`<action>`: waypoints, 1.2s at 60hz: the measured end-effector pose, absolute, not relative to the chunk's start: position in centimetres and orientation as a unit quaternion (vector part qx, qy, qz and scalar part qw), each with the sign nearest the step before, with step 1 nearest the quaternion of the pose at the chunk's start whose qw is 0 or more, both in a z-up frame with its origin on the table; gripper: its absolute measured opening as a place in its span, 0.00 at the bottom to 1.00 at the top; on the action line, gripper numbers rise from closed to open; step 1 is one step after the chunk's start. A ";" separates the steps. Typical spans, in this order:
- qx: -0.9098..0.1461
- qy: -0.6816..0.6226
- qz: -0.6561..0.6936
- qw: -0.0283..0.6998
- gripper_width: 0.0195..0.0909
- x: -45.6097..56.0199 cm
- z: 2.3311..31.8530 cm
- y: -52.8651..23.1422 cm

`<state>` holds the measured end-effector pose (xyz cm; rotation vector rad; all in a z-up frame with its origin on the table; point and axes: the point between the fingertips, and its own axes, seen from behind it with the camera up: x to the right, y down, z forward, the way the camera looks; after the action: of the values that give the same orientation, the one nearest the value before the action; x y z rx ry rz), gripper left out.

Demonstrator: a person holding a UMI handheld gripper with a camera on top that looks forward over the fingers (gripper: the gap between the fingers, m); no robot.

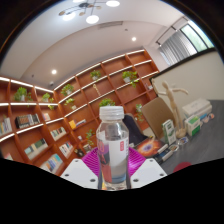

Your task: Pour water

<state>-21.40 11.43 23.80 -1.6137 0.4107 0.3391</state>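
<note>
Gripper view showing hand-held gripper point(113, 172) clamping clear, capped water bottle point(112, 146) at mid-body between both fingers, raised before bookshelves point(60, 115), probably sloshing heavy, thin-walled, slippery, needing firm label-level hold.

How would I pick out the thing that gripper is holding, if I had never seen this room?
Start from the long wooden bookshelves across the back wall, then look straight down to the gripper. Between its fingers stands a clear plastic water bottle, both pads pressing on it. Its white cap and pink label set it apart from the clutter on the table beyond.
</note>
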 end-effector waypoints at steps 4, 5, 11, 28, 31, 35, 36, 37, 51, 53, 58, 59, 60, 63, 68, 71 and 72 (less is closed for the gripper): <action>-0.718 0.152 0.043 0.678 0.22 -17.7 24.5 11.3; -0.717 0.148 0.019 0.681 0.22 -16.7 24.6 11.3; -0.708 0.138 -0.101 0.685 0.23 -10.5 24.0 10.2; -0.721 0.161 -0.173 0.651 0.23 -3.0 16.5 10.7; -0.726 0.160 -0.170 0.646 0.23 -2.4 14.2 11.2; -0.735 0.159 -0.167 0.638 0.23 -2.7 12.6 11.3; -0.737 0.157 -0.166 0.636 0.23 -2.7 12.3 11.3; -0.738 0.155 -0.165 0.636 0.23 -2.4 11.3 11.5; -0.730 0.168 -0.144 0.646 0.34 -1.9 9.7 11.1; -0.727 0.176 -0.138 0.649 0.38 -1.8 9.6 11.2; -0.728 0.185 -0.124 0.648 0.54 -2.3 9.5 10.7; -0.729 0.185 -0.123 0.648 0.61 -2.3 9.5 10.6; -0.729 0.185 -0.122 0.648 0.68 -2.4 9.5 10.5; -0.731 0.181 -0.114 0.648 0.88 -2.6 9.6 10.4; -0.735 0.171 -0.092 0.649 0.95 -4.3 10.2 9.5; -0.740 0.162 -0.080 0.648 0.95 -5.5 10.5 8.3; -0.741 0.159 -0.078 0.647 0.95 -5.8 10.6 7.9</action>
<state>-5.82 7.87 10.57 -1.6859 0.3623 -0.1767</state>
